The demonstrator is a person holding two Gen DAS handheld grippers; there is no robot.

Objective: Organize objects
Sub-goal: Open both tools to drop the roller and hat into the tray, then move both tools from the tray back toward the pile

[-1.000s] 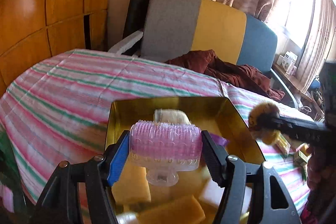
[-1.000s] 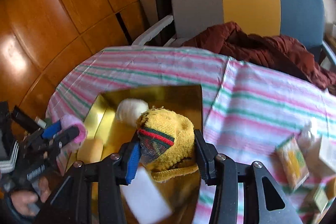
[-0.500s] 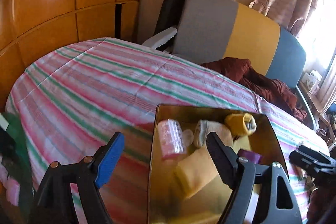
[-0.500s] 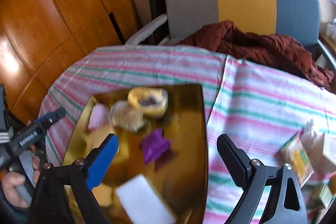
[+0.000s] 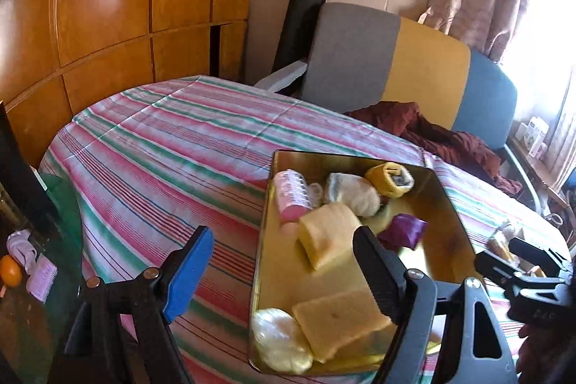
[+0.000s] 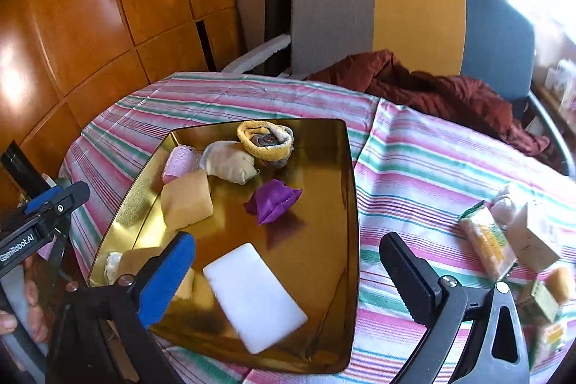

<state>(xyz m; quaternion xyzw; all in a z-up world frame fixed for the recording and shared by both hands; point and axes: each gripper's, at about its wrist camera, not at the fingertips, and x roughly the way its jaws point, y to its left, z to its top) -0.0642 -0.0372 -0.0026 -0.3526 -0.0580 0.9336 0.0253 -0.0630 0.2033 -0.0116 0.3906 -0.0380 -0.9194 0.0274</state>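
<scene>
While both our left gripper (image 5: 282, 270) and right gripper (image 6: 288, 270) gape empty, small boxes (image 6: 532, 236) lie at three o'clock of the rectangular gold metal tray (image 6: 347, 189).

My left wrist camera looked from the gold tray's (image 5: 446, 204) left, my right from its near edge, both shared it close.

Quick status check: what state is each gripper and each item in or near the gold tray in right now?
left gripper: open, empty
right gripper: open, empty
gold tray: on table, loaded
pink roller: lying in tray
yellow sock: rolled, in tray
purple pouch: in tray
white pad: flat in tray
snack packet: on tablecloth, outside tray
</scene>
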